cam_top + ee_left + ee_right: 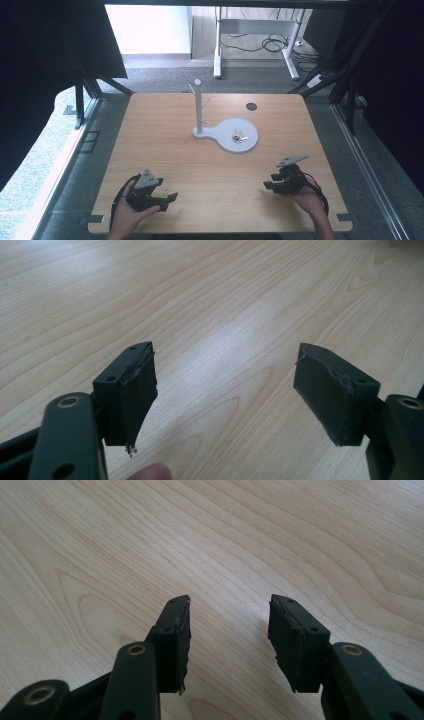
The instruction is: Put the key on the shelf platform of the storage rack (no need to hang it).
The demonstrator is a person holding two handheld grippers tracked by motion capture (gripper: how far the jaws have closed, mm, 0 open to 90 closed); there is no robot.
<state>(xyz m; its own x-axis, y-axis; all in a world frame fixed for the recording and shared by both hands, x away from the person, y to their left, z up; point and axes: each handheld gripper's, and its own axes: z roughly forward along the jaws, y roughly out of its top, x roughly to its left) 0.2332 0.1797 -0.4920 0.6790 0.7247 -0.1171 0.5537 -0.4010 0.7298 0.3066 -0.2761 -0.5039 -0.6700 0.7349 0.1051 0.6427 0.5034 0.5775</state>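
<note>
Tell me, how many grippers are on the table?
2: the left gripper at the near left, the right gripper at the near right, each in a hand, both open.

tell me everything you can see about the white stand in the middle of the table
The white stand sits near the middle of the wooden table, a little toward the far side. It looks like painted metal or plastic: a flat base widening into a round dish on the right, and an upright post on the left with short angled pegs and a rounded top. The pegs are bare. A small bunch of keys lies in the dish. Neither gripper touches it.
</note>
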